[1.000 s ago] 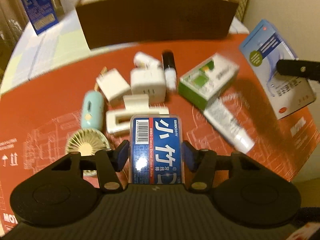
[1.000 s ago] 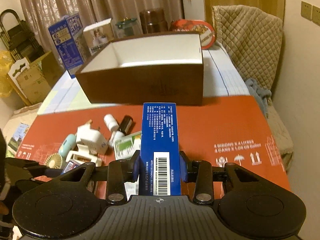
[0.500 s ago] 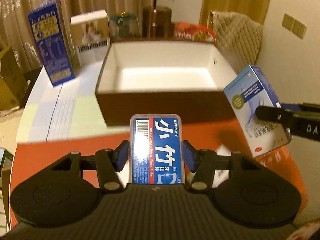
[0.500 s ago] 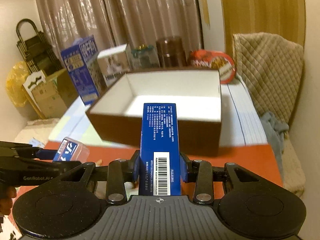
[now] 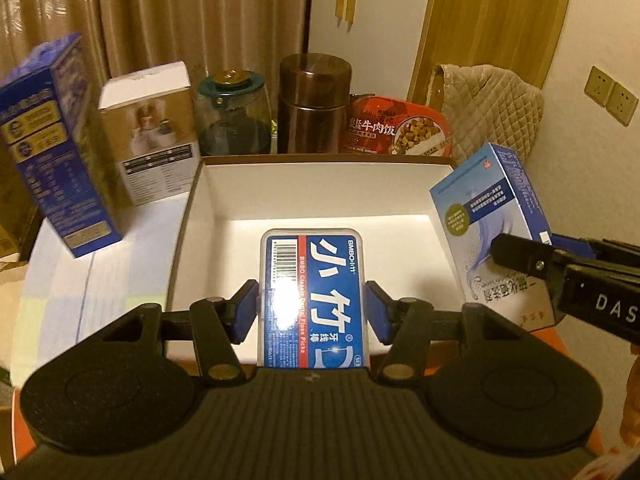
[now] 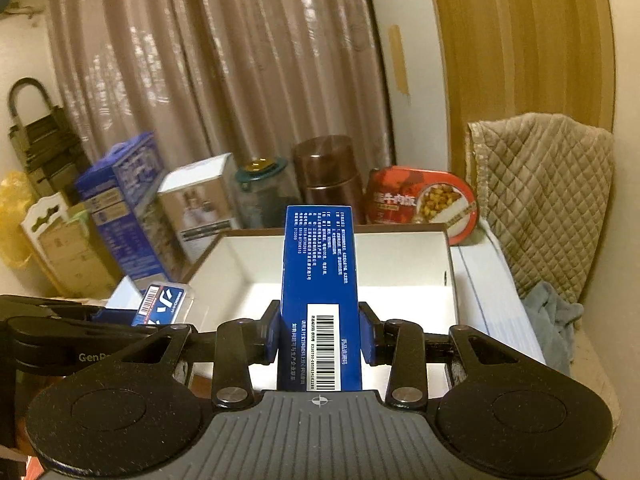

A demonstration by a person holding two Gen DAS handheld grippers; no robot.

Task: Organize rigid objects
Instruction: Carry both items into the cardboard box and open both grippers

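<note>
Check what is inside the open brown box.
The brown box shows only a bare white floor and walls; the floss pick case and hand-held gripper cover its near part.

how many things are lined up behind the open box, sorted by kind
cartons: 2, blue carton and white and tan carton
jars and canisters: 2, glass jar and brown canister
meal tubs: 1, red meal tub
total: 5, all behind the open box

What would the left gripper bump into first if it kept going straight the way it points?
Probably the white floor of the open box; the floss pick case it carries would likely touch first.
</note>
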